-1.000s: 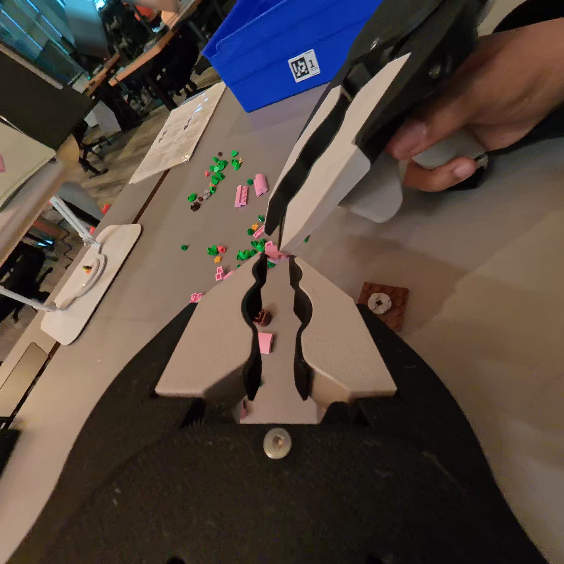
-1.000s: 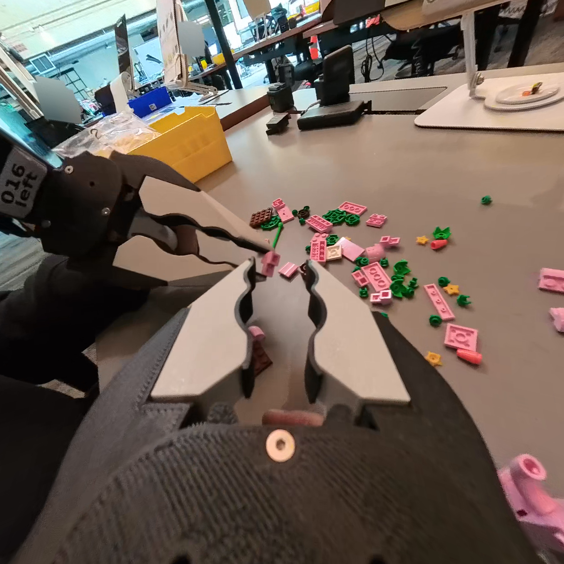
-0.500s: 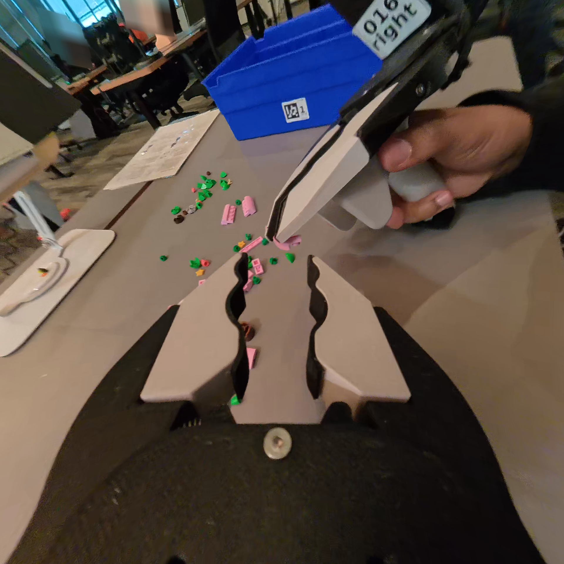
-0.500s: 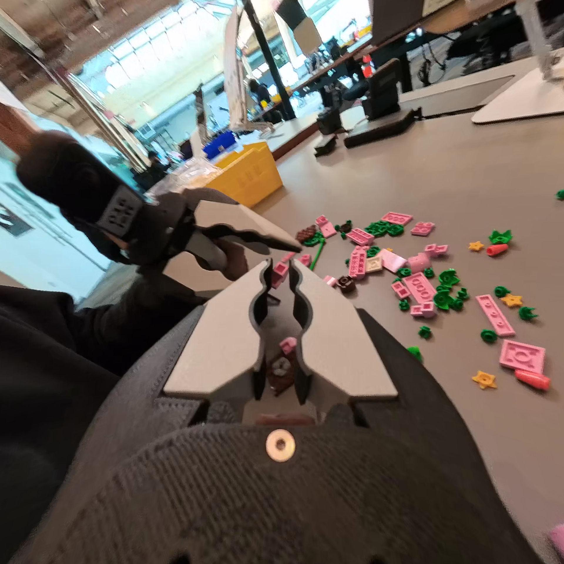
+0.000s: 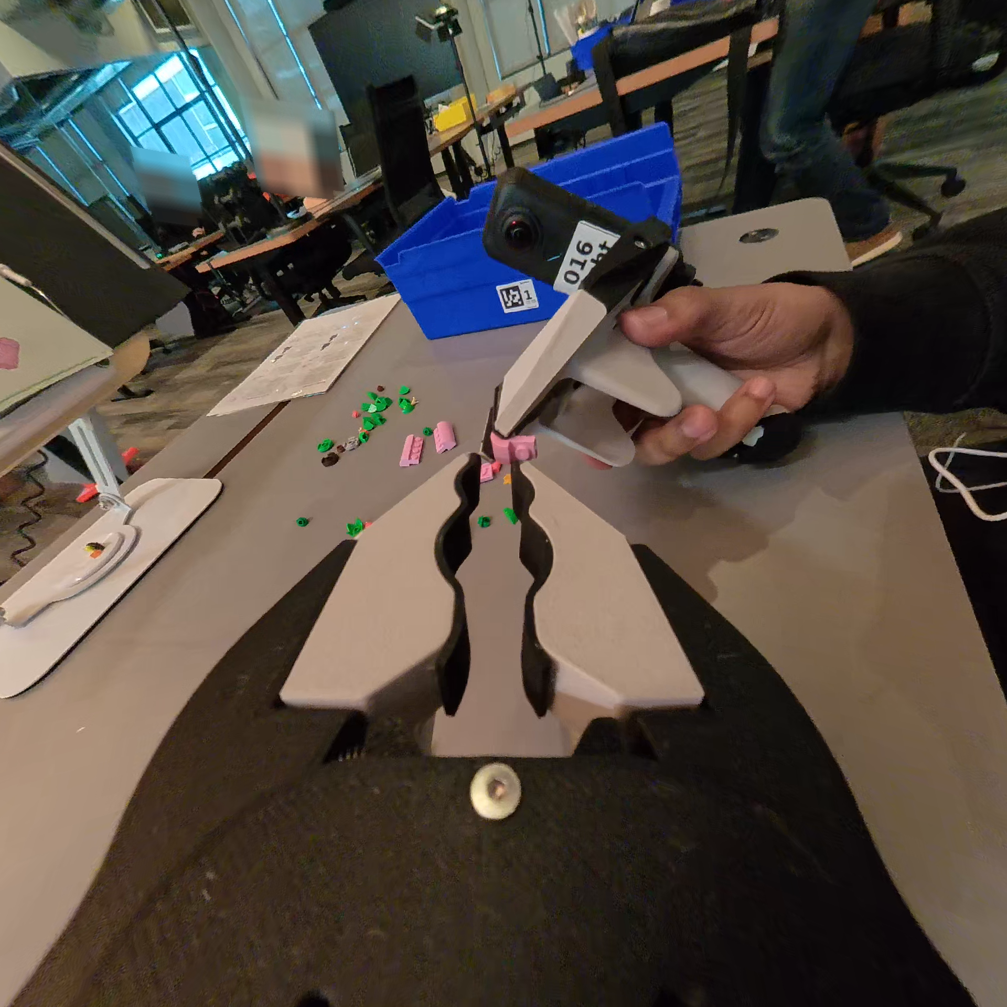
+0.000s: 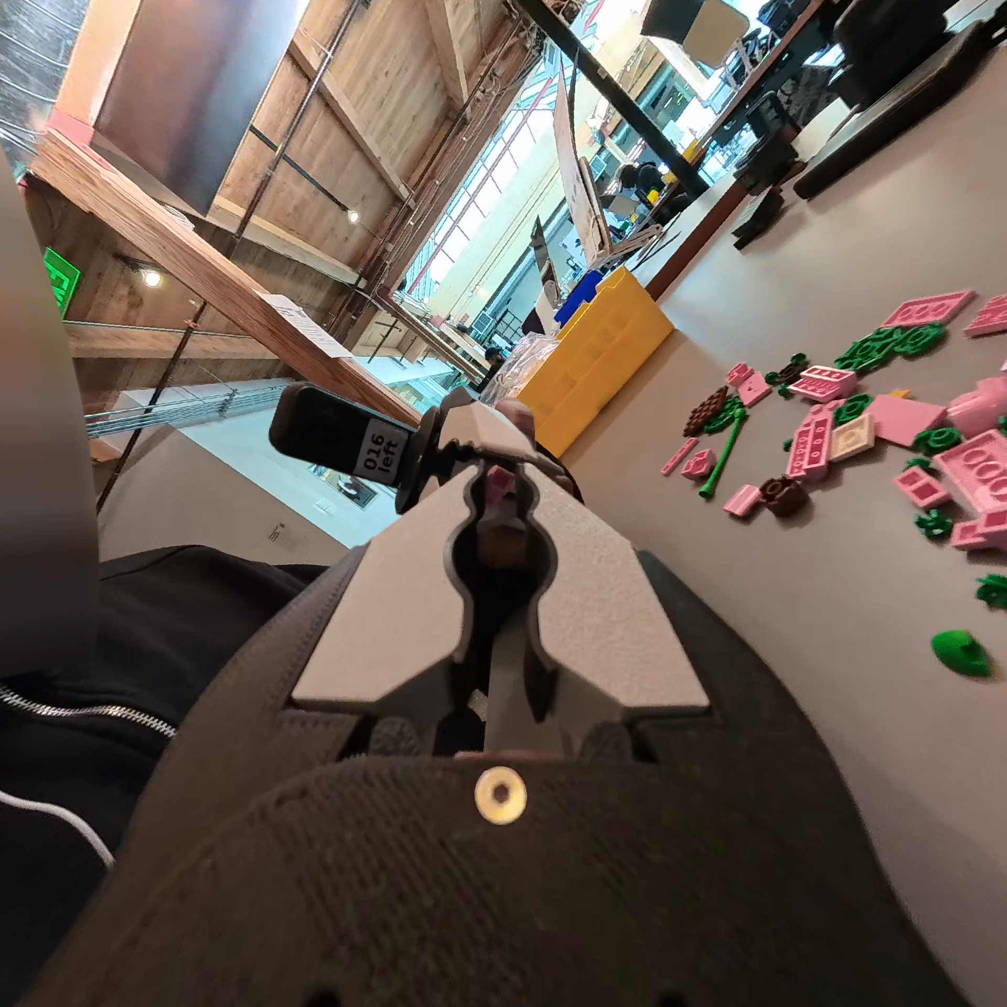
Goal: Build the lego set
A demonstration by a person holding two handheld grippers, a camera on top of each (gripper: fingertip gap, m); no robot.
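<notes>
My right gripper (image 6: 499, 477) is shut on a small pink brick (image 6: 498, 485) and holds it up above the grey table (image 5: 763, 545). In the left wrist view the right gripper (image 5: 493, 430) shows with the pink brick (image 5: 515, 449) at its tips, held by a hand. My left gripper (image 5: 497, 467) has a narrow gap between its fingers and is empty, its tips just under that brick. The left gripper (image 6: 485, 430) faces me in the right wrist view, right behind the brick. Loose pink, green and brown pieces (image 6: 817, 436) lie on the table.
A blue bin (image 5: 545, 245) and an instruction sheet (image 5: 310, 354) lie at the far end. A white stand base (image 5: 98, 556) is at the left edge. A yellow bin (image 6: 594, 349) stands beyond the pieces. A white cable (image 5: 964, 479) lies at the right edge. The tips of both grippers are at nearly the same place.
My right gripper closed on the pink brick, lifted it off the table and tilted upward. My left gripper rose too, narrowed its gap and came up under the brick.
</notes>
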